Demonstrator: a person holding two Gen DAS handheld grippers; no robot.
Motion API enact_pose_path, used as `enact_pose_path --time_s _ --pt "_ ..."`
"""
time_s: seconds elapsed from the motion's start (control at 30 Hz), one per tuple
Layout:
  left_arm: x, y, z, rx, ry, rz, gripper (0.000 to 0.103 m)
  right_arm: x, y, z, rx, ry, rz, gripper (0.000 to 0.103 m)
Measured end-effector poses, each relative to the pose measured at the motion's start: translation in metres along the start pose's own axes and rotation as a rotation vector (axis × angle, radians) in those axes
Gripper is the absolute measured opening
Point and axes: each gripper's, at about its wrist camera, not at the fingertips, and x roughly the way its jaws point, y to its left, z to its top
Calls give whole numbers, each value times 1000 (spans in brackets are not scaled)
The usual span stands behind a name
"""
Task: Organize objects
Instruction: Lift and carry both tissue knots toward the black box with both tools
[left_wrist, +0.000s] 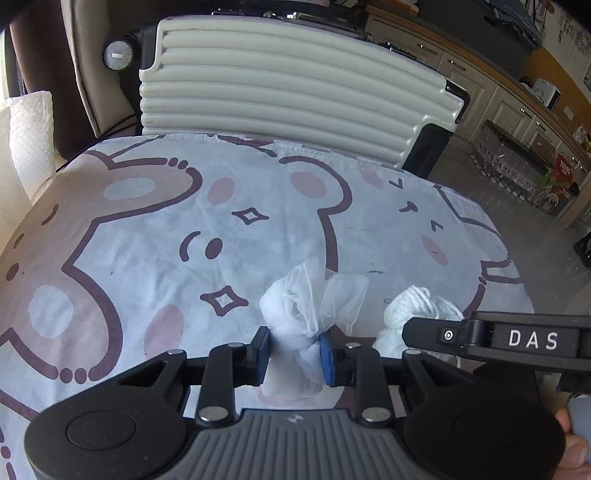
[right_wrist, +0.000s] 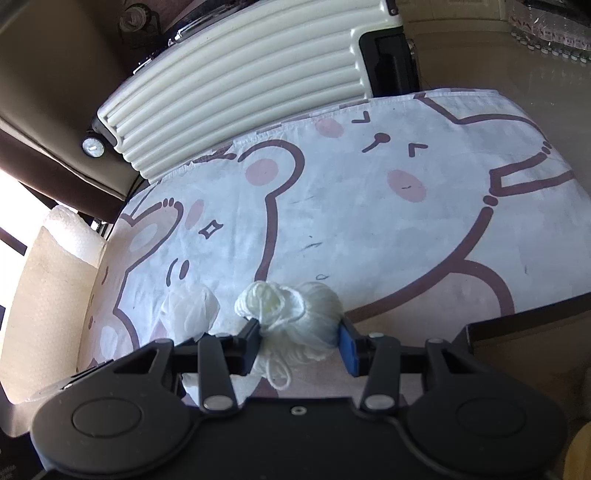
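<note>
A white mesh cloth bundle lies near the front of a table covered with a bear-print cloth. My left gripper is shut on its lower knotted part. A ball of white yarn sits just to the right of the bundle; it also shows in the left wrist view. My right gripper is shut on the yarn ball, with loose strands hanging between the jaws. The mesh bundle also shows in the right wrist view, left of the yarn.
A cream ribbed suitcase stands behind the table's far edge. A paper towel roll is at the left. Cabinets and boxes line the floor at the right. The table's right edge drops off near my right gripper.
</note>
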Motion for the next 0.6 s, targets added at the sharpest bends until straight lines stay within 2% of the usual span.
enact_pose_path --time_s 0.37,0.6 --pt "-45 -3 3 -32 -33 4 29 -55 3 -6 -5 -77 -3 45" --pt "-83 -2 5 -7 -70 35 29 -87 15 -16 -83 -134 -29 46"
